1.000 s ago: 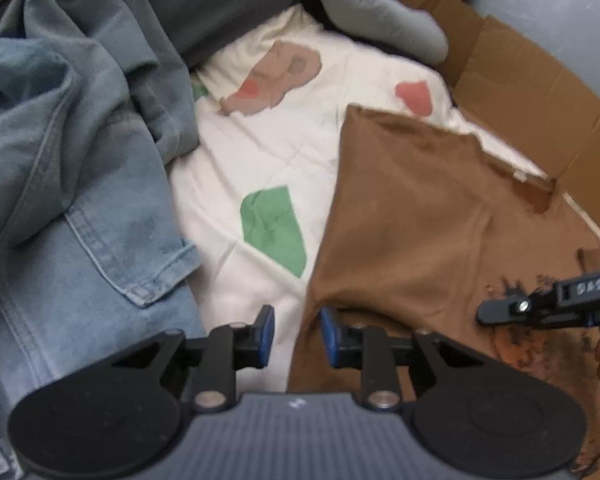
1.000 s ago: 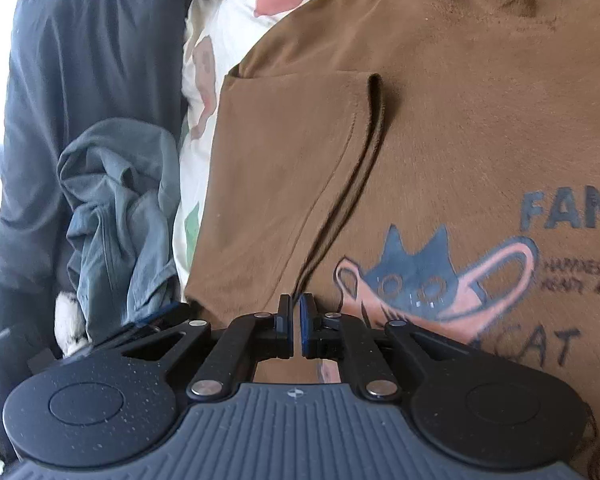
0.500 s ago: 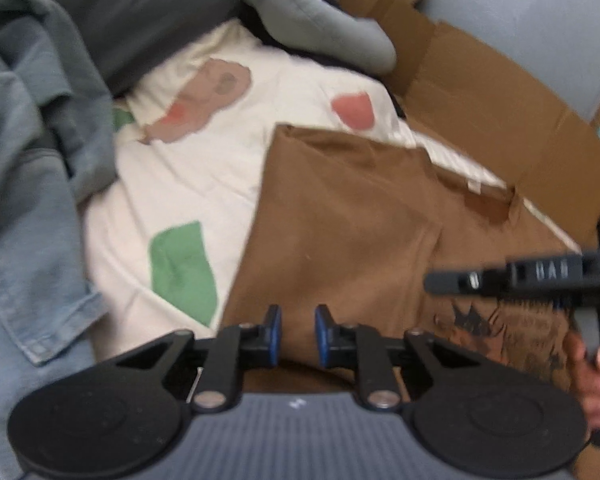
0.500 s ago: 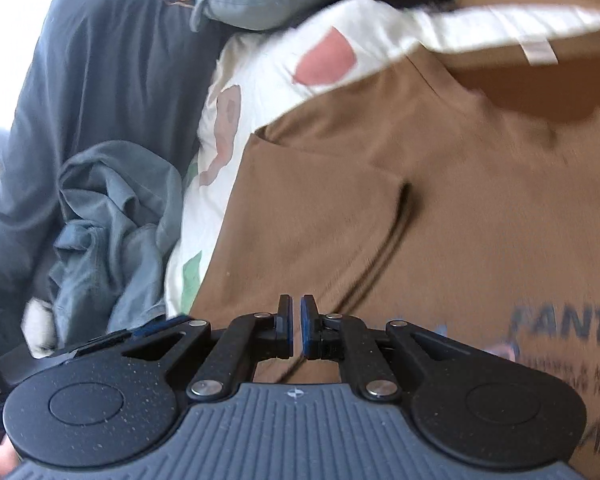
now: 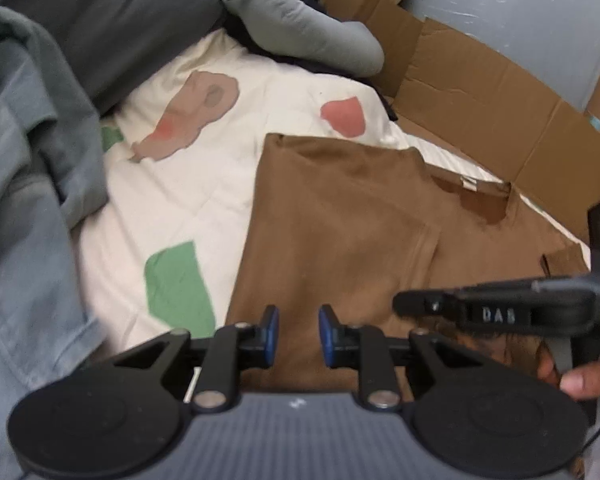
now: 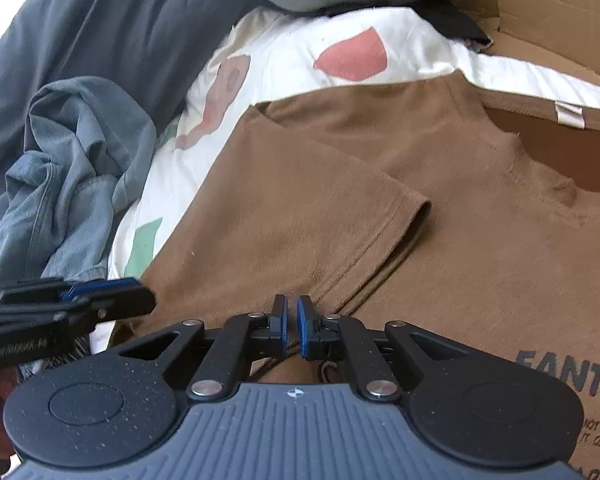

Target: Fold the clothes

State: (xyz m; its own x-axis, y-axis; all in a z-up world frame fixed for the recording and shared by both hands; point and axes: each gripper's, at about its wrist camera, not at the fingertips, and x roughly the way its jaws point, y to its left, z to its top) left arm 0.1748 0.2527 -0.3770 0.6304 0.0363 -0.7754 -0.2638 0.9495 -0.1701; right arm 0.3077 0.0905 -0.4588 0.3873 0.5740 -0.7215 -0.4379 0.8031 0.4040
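A brown T-shirt (image 6: 440, 240) lies front-up on a cream quilt (image 5: 228, 160) patterned with green, red and tan patches, its left sleeve (image 6: 300, 208) folded inward across the chest so that the hemmed cuff rests near the collar. The left gripper (image 5: 298, 336) hovers over the shirt's lower side edge, its blue-padded fingers (image 5: 270, 332) spread apart with brown cloth showing in the gap between them; nothing is held, and it cannot be told whether the pads touch the fabric. The right gripper (image 6: 292, 328) sits just above the folded sleeve's hem, its fingers (image 6: 305, 330) drawn nearly together with only a thin slit left between the pads, and no cloth is visibly caught there. In the left wrist view the right gripper (image 5: 492, 314) shows from the side, reaching in over the shirt's printed front, with a person's fingertips (image 5: 588, 380) on its handle. In the right wrist view the left gripper (image 6: 100, 300) reaches in at the shirt's side edge. A crumpled denim shirt (image 5: 24, 216) is heaped beside the quilt, a grey cushion (image 5: 300, 32) lies at its far end, and flattened cardboard (image 5: 480, 96) borders the shirt's collar side.
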